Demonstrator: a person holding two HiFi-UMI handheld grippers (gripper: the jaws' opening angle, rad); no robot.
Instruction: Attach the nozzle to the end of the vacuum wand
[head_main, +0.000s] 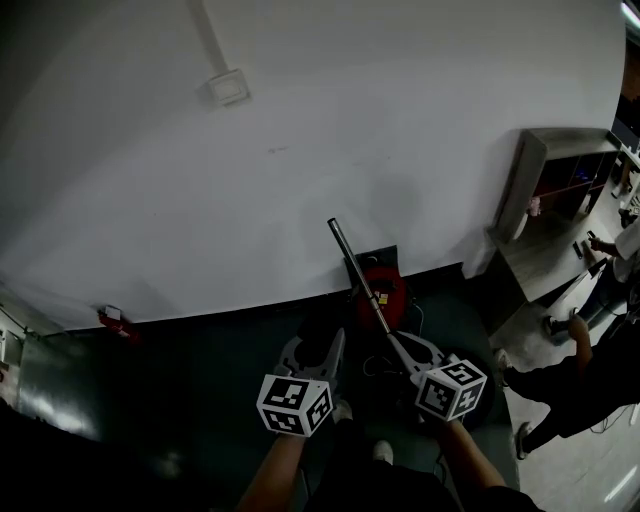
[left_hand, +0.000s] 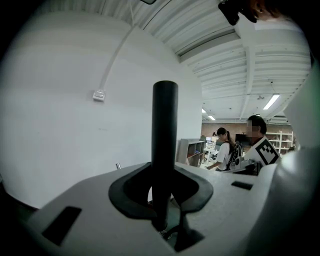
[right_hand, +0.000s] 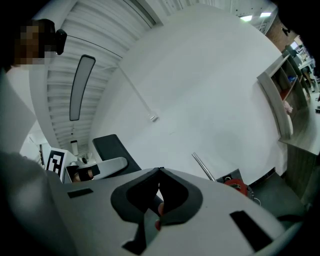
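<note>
Over at the right edge: grey open shelf unit (head_main: 548, 172), contents too small to tell.
Floor: dark green (head_main: 200, 385); red vacuum canister (head_main: 388, 292) at the white wall (head_main: 300, 150).
Left gripper (head_main: 316, 350): clamped on an upright black nozzle tube (left_hand: 164, 130).
Right gripper (head_main: 400, 345): clenched tight; slim silver vacuum wand (head_main: 355, 265) slants up just beside its tips, apart from the nozzle.

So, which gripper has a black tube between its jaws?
The left gripper: the black tube stands upright between its jaws; the right gripper's jaws are shut.

A white wall (head_main: 300, 150) carries a small box (head_main: 228, 88) — to its right stands a grey shelf unit (head_main: 525, 180).
</note>
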